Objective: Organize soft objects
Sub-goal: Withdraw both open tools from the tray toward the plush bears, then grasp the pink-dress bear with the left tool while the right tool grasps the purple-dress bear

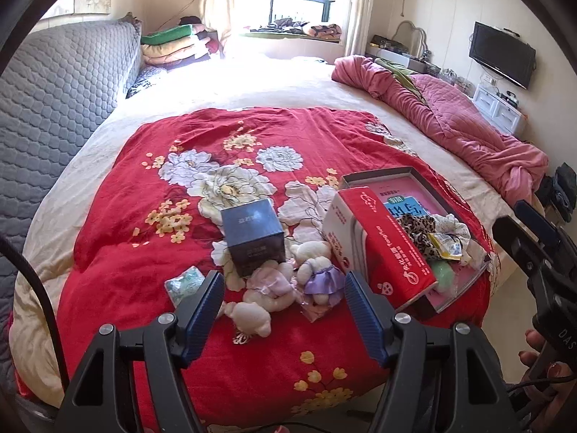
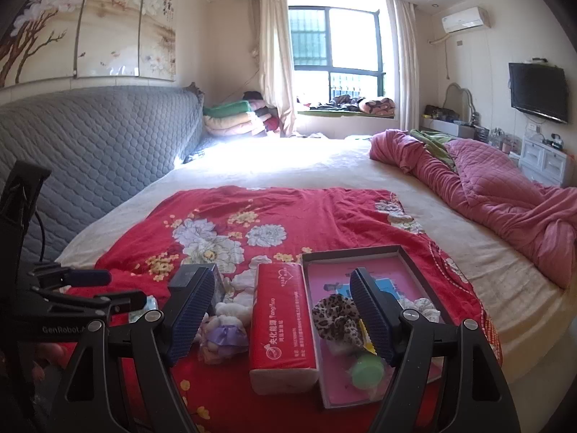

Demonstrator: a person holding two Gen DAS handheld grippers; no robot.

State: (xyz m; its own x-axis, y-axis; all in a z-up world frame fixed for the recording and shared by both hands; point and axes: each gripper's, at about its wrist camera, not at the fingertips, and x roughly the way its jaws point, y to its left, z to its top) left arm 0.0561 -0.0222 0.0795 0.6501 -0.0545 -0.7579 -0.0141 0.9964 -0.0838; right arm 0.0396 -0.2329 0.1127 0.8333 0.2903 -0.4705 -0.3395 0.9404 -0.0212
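Note:
On the red flowered blanket [image 1: 151,216] lie small plush bears: a purple-dressed one [image 1: 322,278], a pink-dressed one [image 1: 272,281] and white ones [image 1: 252,315]. My left gripper [image 1: 283,301] hangs open just above them, holding nothing. A red tissue pack [image 1: 382,249] [image 2: 283,321] leans on a shallow tray [image 1: 414,175] [image 2: 404,252] holding a leopard scrunchie [image 2: 333,315], a white scrunchie [image 2: 422,305] and a green sponge [image 2: 368,368]. My right gripper [image 2: 285,310] stands open over the pack and tray, empty.
A dark square box [image 1: 252,234] stands behind the bears, and a small green packet [image 1: 185,283] lies to their left. A pink quilt [image 1: 468,115] is bunched at the right. The grey quilted headboard [image 1: 54,90] runs along the left.

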